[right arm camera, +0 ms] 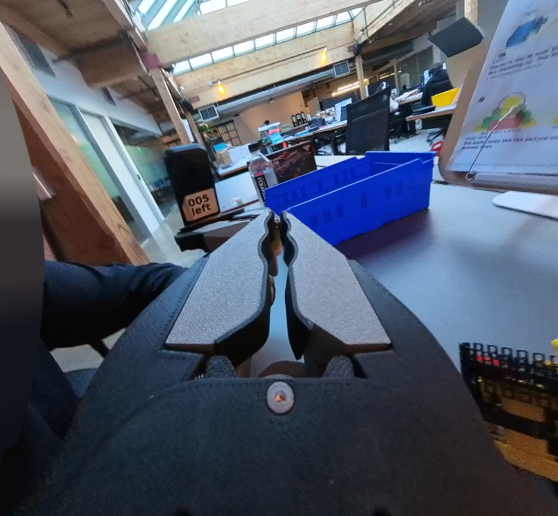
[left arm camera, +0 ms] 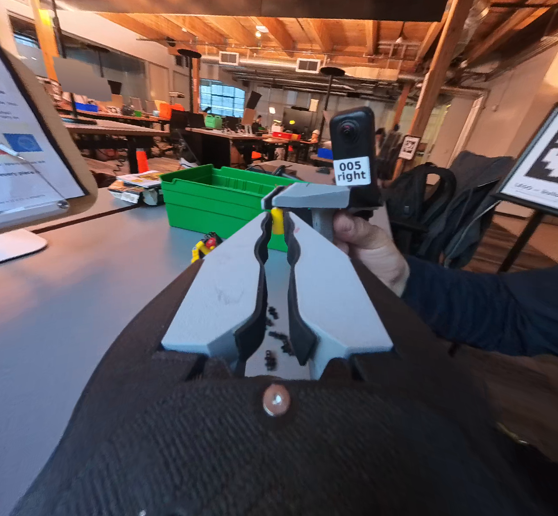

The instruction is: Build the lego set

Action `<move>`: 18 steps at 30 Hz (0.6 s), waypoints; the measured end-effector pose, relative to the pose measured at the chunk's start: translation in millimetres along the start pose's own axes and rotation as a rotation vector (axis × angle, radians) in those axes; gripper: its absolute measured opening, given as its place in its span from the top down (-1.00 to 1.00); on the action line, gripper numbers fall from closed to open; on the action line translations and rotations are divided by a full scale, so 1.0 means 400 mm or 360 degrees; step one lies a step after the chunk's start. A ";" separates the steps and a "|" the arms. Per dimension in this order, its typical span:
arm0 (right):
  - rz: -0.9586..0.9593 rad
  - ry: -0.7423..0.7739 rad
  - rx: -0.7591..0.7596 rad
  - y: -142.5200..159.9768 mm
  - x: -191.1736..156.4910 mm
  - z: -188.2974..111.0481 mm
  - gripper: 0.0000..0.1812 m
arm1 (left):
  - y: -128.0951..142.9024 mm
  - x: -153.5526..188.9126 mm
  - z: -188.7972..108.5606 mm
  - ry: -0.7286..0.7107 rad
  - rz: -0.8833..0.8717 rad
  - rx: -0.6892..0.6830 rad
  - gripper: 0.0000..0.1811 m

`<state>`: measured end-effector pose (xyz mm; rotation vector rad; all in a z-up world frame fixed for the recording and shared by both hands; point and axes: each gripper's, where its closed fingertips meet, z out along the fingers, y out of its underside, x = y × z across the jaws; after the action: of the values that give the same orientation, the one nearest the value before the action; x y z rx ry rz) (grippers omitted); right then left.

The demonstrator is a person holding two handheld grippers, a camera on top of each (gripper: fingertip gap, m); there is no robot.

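In the left wrist view my left gripper (left arm camera: 277, 221) is shut on a small yellow lego piece (left arm camera: 277, 225), held upright above the grey table (left arm camera: 90, 290). My right gripper (left arm camera: 268, 201) comes in from the right and its closed tips meet the top of that piece. In the right wrist view my right gripper (right arm camera: 277, 221) is nearly closed, with the piece (right arm camera: 274, 244) dark between its fingers. The left gripper (right arm camera: 211, 234) lies just to its left. A small yellow, red and black lego model (left arm camera: 206, 246) sits on the table by the green bin (left arm camera: 217, 199).
Several small black lego parts (left arm camera: 276, 335) lie on the table under my left gripper. A blue bin (right arm camera: 356, 196) stands ahead of the right gripper. A studded black lego assembly (right arm camera: 510, 380) is at lower right. An instruction sheet stand (left arm camera: 30, 154) and booklets (left arm camera: 136, 184) are at left. The grippers are tip to tip, or close to it.
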<state>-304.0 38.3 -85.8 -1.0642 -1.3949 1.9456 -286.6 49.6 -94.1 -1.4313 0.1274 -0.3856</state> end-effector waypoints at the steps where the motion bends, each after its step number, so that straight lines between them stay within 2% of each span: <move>1: 0.0065 -0.0010 0.0014 0.002 0.005 0.002 1.00 | 0.001 -0.005 -0.001 -0.0048 0.0060 -0.0013 0.95; 6: 0.0225 -0.0065 0.0086 0.000 0.004 0.000 1.00 | 0.006 -0.013 -0.002 -0.0312 0.0557 -0.0103 0.95; 8: 0.0202 -0.0074 0.0115 -0.009 -0.005 -0.004 1.00 | 0.000 -0.007 -0.001 -0.0313 0.0574 -0.0081 0.95; 12: 0.0145 -0.0072 0.0147 -0.016 -0.013 -0.011 1.00 | -0.008 0.007 0.004 -0.0112 0.0195 -0.0019 0.95; 14: -0.0103 0.0055 0.0073 -0.010 -0.010 -0.011 1.00 | -0.003 0.008 0.005 0.0037 -0.0101 -0.0010 0.95; 16: -0.0521 0.0260 -0.0055 -0.003 -0.009 -0.012 1.00 | 0.004 0.011 0.005 0.0174 -0.0396 -0.0015 0.94; 18: -0.0560 0.0311 -0.0054 -0.006 -0.005 -0.010 1.00 | -0.001 0.015 0.002 0.0247 -0.0545 0.0003 0.95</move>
<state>-299.5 39.9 -83.4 -0.9232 -1.4017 1.5309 -280.8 48.3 -92.7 -1.4219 0.0063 -0.7783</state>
